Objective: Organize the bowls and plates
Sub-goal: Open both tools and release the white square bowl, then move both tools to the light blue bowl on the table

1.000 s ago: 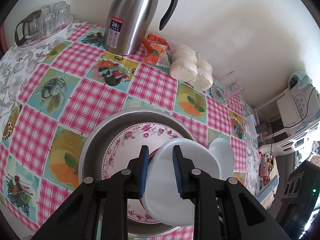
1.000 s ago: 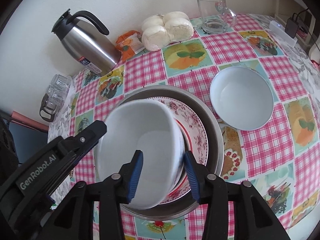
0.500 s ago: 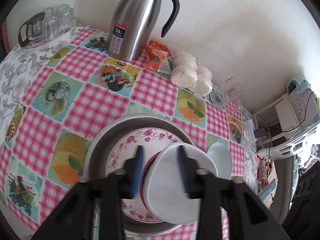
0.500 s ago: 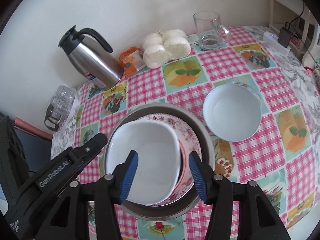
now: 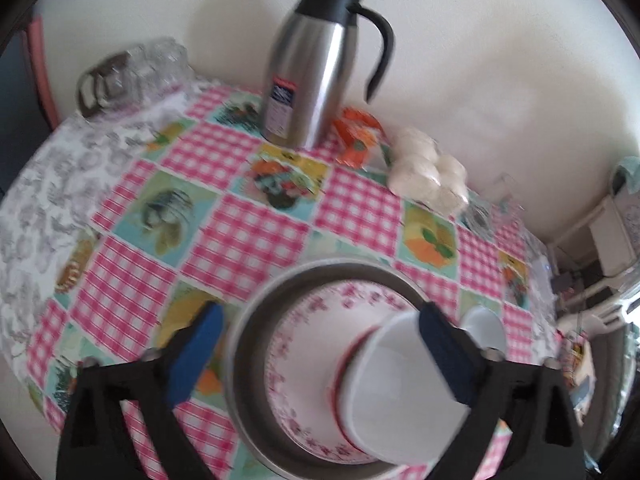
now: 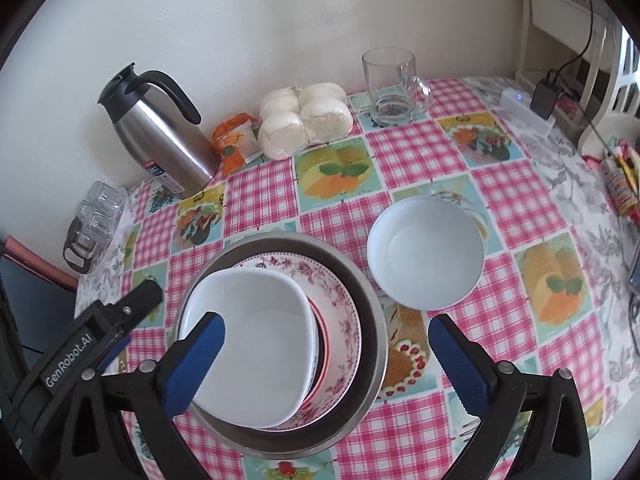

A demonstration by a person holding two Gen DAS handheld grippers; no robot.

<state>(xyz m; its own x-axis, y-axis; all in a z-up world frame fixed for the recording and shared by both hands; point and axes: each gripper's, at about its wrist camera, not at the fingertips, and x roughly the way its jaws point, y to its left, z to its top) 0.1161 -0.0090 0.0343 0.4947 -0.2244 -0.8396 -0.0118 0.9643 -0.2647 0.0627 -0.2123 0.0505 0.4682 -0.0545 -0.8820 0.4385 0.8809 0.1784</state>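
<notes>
Bowl, round and white (image 6: 426, 251), stands alone on the surface just beside the steel basin (image 6: 372, 320), on the right gripper's (image 6: 326, 356) side and nearer to it than to the left gripper (image 5: 320, 356). Both sets of fingers have just been opening and stand wide, gripping nothing. The square white bowl (image 6: 256, 340) rests on the floral plate (image 6: 340, 312) inside the basin.

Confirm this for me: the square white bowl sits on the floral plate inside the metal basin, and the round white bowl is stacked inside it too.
One detail is off. The round white bowl is not in the stack; it stands alone on the tablecloth, beside the metal basin. The right wrist view shows it clearly. The rest holds: the square white bowl sits on the floral plate inside the basin.
</notes>
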